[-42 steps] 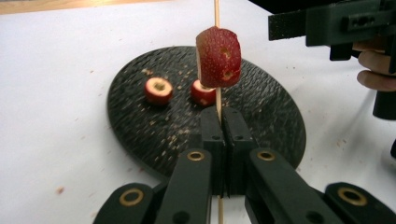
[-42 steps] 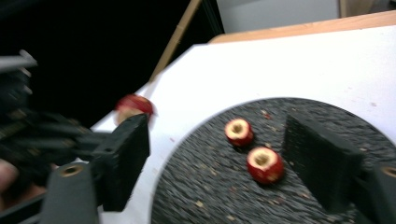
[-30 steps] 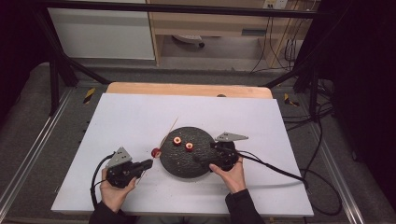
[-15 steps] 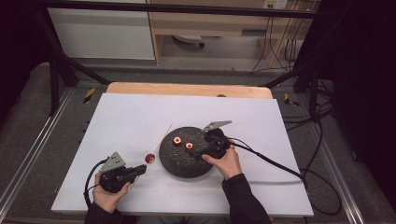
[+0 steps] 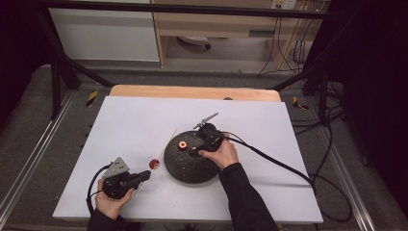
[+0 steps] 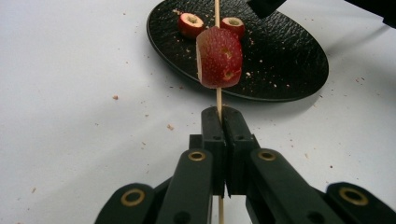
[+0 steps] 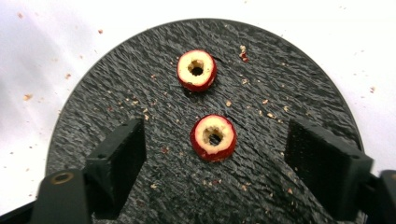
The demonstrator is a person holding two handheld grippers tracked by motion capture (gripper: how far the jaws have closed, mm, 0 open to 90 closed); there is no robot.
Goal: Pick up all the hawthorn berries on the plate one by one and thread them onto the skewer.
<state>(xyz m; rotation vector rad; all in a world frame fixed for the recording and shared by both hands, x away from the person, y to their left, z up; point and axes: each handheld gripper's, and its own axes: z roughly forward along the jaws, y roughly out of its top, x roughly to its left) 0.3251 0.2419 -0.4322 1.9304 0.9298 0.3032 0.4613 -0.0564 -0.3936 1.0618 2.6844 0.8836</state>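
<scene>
The right tongs [image 7: 212, 154], jaws just narrowing but still released, straddle the nearer cored red fruit slice [image 7: 213, 137] mid-way on the round black textured plate [image 7: 280, 116]. Lower squarely, pinch its rim gently. Beside the plate, the left tongs [image 6: 225, 126] stay clenched on the thin wooden skewer [image 6: 218, 95].

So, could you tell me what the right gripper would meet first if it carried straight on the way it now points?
Most likely the nearer cored red fruit piece, which lies between the right gripper's open jaws on the black plate. The jaws have just been closing. Depth is unclear, so the plate itself could come first.
</scene>
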